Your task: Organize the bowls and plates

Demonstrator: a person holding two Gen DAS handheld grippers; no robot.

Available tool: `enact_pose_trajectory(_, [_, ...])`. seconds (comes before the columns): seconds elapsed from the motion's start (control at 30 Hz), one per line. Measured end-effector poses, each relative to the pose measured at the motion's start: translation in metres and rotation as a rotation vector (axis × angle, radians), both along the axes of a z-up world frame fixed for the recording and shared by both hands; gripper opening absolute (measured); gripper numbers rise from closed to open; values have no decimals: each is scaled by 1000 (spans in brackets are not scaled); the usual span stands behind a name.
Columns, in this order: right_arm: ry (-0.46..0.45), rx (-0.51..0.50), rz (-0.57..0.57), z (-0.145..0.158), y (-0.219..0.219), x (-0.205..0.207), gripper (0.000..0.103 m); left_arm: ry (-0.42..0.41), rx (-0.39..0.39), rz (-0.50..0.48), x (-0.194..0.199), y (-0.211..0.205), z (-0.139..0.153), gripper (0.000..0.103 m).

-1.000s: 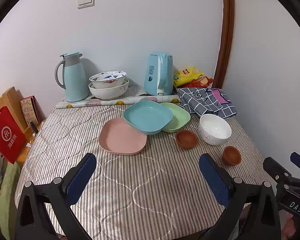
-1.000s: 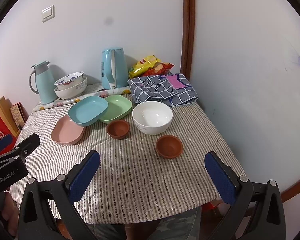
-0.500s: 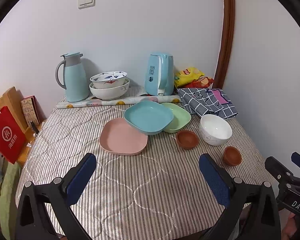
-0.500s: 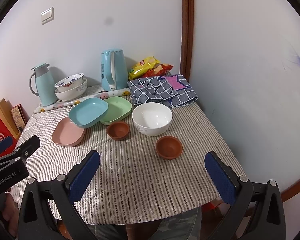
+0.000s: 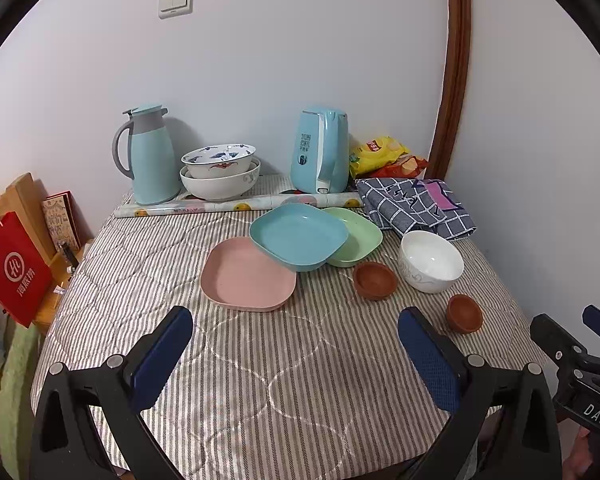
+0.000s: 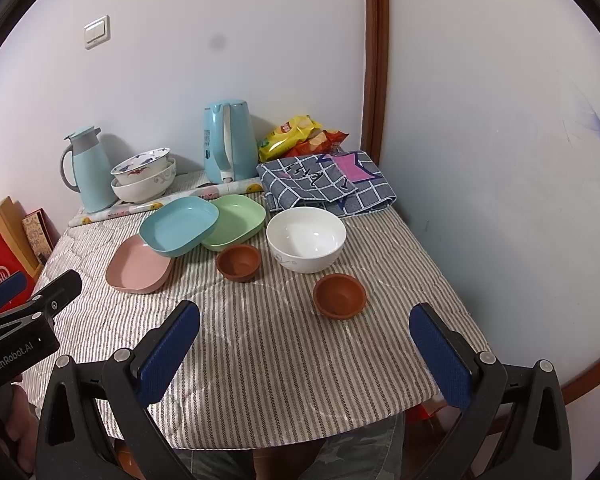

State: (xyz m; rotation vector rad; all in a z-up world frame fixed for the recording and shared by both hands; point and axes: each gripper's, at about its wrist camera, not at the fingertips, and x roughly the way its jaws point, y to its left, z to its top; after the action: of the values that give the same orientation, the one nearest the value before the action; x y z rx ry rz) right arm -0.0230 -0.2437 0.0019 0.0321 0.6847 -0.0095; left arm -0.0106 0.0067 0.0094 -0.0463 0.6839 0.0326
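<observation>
On the striped table a blue plate point(image 5: 298, 236) rests tilted, overlapping a pink plate point(image 5: 246, 276) and a green plate point(image 5: 358, 236). To their right stand a white bowl point(image 5: 430, 260) and two small brown bowls point(image 5: 374, 280) point(image 5: 464, 312). The same pieces show in the right wrist view: blue plate point(image 6: 178, 224), white bowl point(image 6: 306, 238), brown bowls point(image 6: 238, 262) point(image 6: 339, 294). My left gripper point(image 5: 296, 354) is open and empty above the near table edge. My right gripper point(image 6: 304, 350) is open and empty, short of the nearer brown bowl.
At the back stand a blue thermos point(image 5: 150, 156), two stacked patterned bowls point(image 5: 220, 172), a blue kettle point(image 5: 324, 150), snack bags point(image 5: 380, 152), a paper roll point(image 5: 236, 206) and a folded checked cloth point(image 5: 416, 206). A red bag point(image 5: 14, 268) hangs left of the table. Walls close the back and right.
Both grippers have shifted only slightly; the scene sits a touch lower and closer in both views. Nothing on the table has moved.
</observation>
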Motion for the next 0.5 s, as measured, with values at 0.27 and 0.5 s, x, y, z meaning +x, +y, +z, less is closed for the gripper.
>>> enact_pose_trajectory(0.27, [-3, 1, 1, 0, 0, -2, 103, -1, -3, 0, 1, 1, 1, 103])
enact_pose_trajectory(0.5, [-7, 3, -1, 1, 0, -3, 103, -3, -4, 0, 0, 0, 1, 103])
